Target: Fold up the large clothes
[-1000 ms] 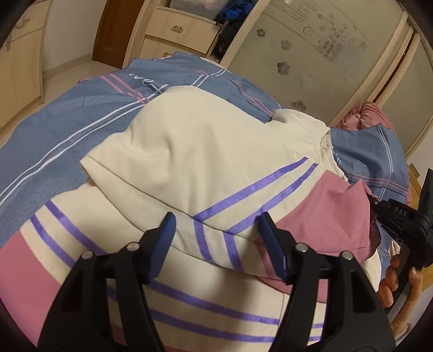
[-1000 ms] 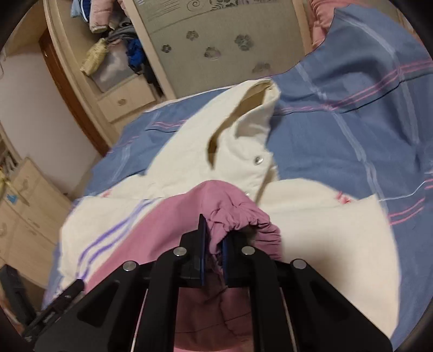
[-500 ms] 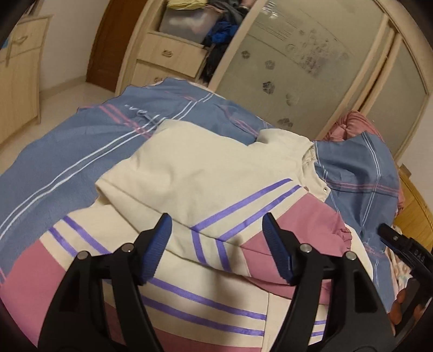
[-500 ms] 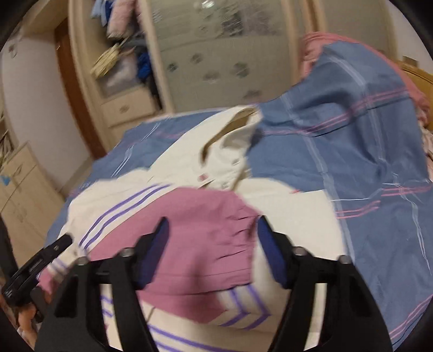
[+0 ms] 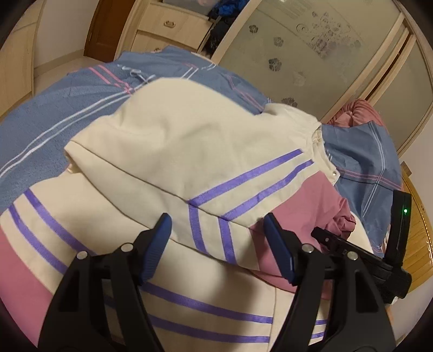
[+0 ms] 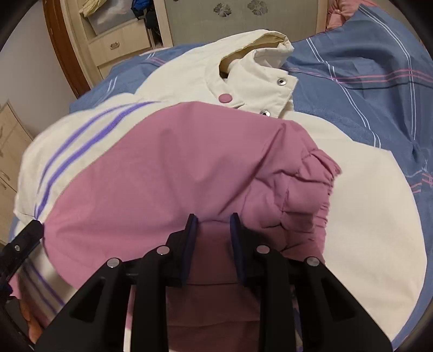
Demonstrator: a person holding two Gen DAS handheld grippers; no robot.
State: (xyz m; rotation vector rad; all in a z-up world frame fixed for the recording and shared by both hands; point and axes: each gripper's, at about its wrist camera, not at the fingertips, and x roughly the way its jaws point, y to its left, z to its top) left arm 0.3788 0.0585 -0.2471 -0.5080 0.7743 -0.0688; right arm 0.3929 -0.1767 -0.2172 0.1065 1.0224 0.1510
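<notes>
A cream jacket [image 5: 189,151] with purple stripes and pink panels lies on the bed. Its pink sleeve [image 6: 189,168] is folded across the front, with the gathered cuff [image 6: 314,186] to the right and the snap collar [image 6: 259,81] beyond. My left gripper [image 5: 216,238] is open and empty just above the striped sleeve. My right gripper [image 6: 212,232] hovers over the pink sleeve with its jaws narrowed to a small gap and nothing between them. It also shows in the left wrist view [image 5: 360,257] at the right.
A blue bedsheet [image 6: 365,89] with pink and white lines covers the bed. A wardrobe with frosted sliding doors [image 5: 311,54] and wooden drawers [image 5: 167,24] stands behind. A pink quilt [image 5: 360,113] is bunched at the bed's far corner.
My right gripper let go of the pink cuff, opened wide, then narrowed again low over the sleeve. The sleeve now lies flat across the jacket. My left gripper stayed open.
</notes>
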